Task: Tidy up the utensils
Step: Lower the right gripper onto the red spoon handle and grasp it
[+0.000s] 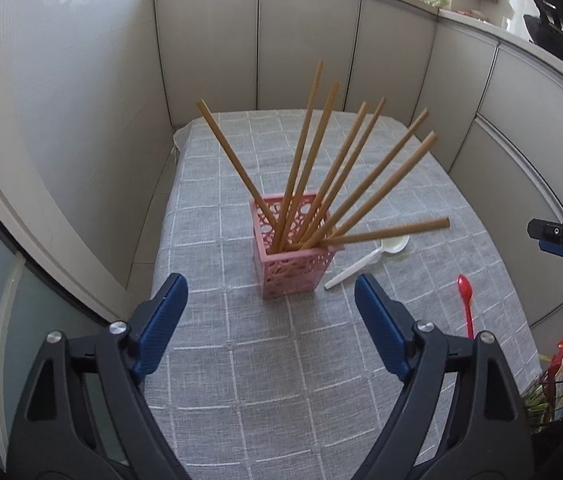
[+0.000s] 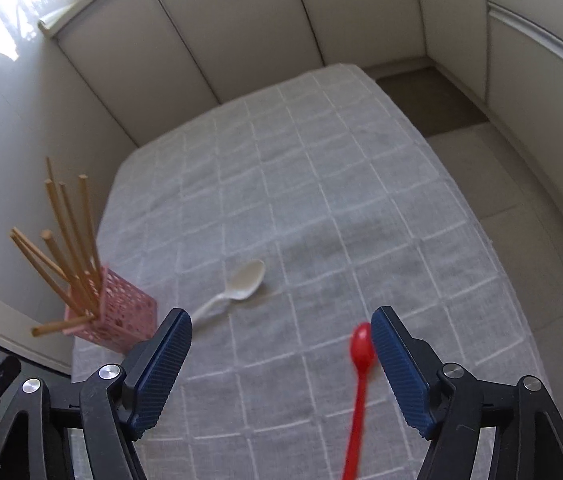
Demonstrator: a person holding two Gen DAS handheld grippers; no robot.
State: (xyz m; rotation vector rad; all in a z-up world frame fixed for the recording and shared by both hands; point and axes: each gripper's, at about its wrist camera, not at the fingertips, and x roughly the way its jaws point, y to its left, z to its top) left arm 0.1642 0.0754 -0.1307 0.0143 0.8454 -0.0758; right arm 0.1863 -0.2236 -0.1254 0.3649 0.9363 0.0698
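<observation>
Left gripper: jaws wide apart, empty, above desk with grey checked cloth.
Pink lattice holder: upright on desk, ahead of left gripper; wooden chopsticks stand in it, fanned out, lowest one lying nearly level over rim.
White spoon: flat on cloth just right of holder, bowl away, handle toward camera.
Red spoon: flat on cloth, right of white spoon, apart from it.
Right gripper: jaws wide apart, empty; red spoon bowl just beside right finger, contact unclear.
</observation>
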